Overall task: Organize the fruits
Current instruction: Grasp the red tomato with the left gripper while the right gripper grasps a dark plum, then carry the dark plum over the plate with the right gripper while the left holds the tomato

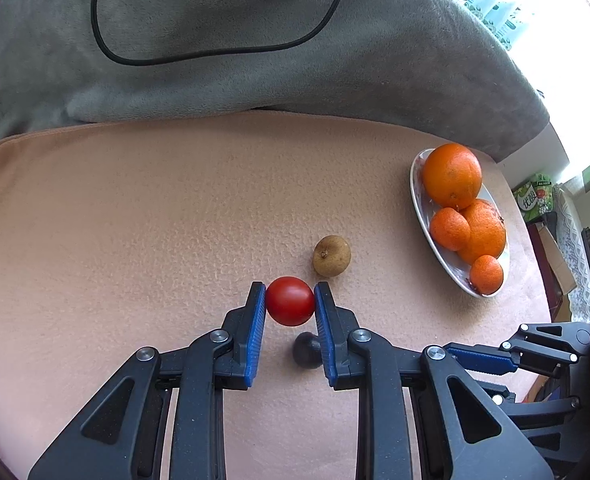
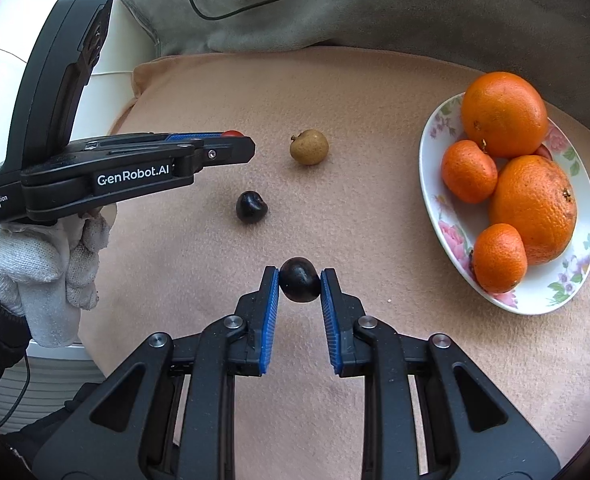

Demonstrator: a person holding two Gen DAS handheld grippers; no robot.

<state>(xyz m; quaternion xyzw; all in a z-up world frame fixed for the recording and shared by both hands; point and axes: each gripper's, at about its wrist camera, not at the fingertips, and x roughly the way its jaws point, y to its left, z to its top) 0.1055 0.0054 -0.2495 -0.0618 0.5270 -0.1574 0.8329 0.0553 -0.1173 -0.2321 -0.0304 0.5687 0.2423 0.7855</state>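
My left gripper (image 1: pixel 290 292) is shut on a red cherry tomato (image 1: pixel 290 301), held just above the peach cloth. In the right wrist view the left gripper (image 2: pixel 247 145) comes in from the left, and only the tomato's top (image 2: pixel 232 133) shows. My right gripper (image 2: pixel 299 276) is shut on a dark round fruit (image 2: pixel 299 285), also lifted off the cloth. A second dark fruit (image 2: pixel 251 207) (image 1: pixel 307 350) and a brown round fruit (image 2: pixel 309 147) (image 1: pixel 331 256) lie loose on the cloth. The floral plate (image 2: pixel 431 184) (image 1: pixel 417 196) on the right holds several oranges (image 2: pixel 503 114).
The peach cloth (image 1: pixel 135 220) covers the table. A grey blanket (image 1: pixel 215 80) with a black cable (image 1: pixel 107 46) lies behind it. A white-gloved hand (image 2: pixel 43 260) holds the left gripper. The table edge and a green package (image 1: pixel 533 196) lie beyond the plate.
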